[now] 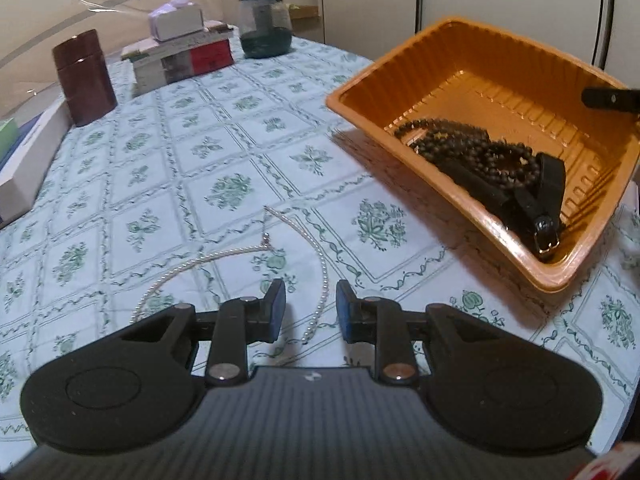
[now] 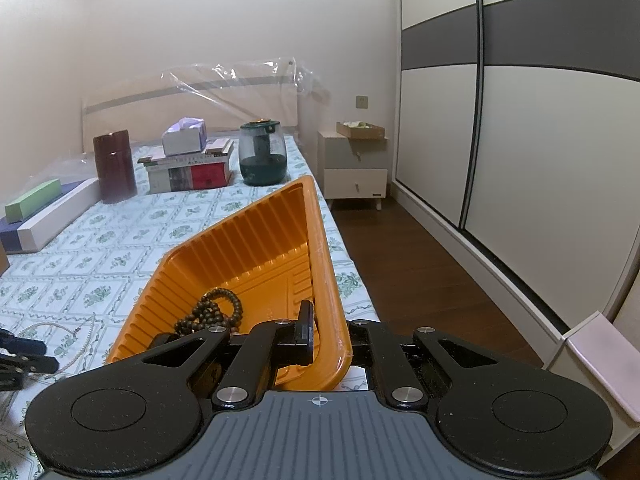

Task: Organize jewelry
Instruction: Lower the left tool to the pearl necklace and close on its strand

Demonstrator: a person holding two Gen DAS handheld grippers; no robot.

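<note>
A white pearl necklace lies looped on the patterned tablecloth. My left gripper is open just above it, one strand between the blue pads. My right gripper is shut on the near rim of the orange tray and holds it tilted up. The tray holds dark bead bracelets and a black strap with a buckle. The beads also show in the right wrist view. The necklace shows at far left there.
At the table's far end stand a brown canister, stacked books with a tissue box and a dark green glass jar. Flat boxes lie along the left edge. The table's right edge drops to a wooden floor.
</note>
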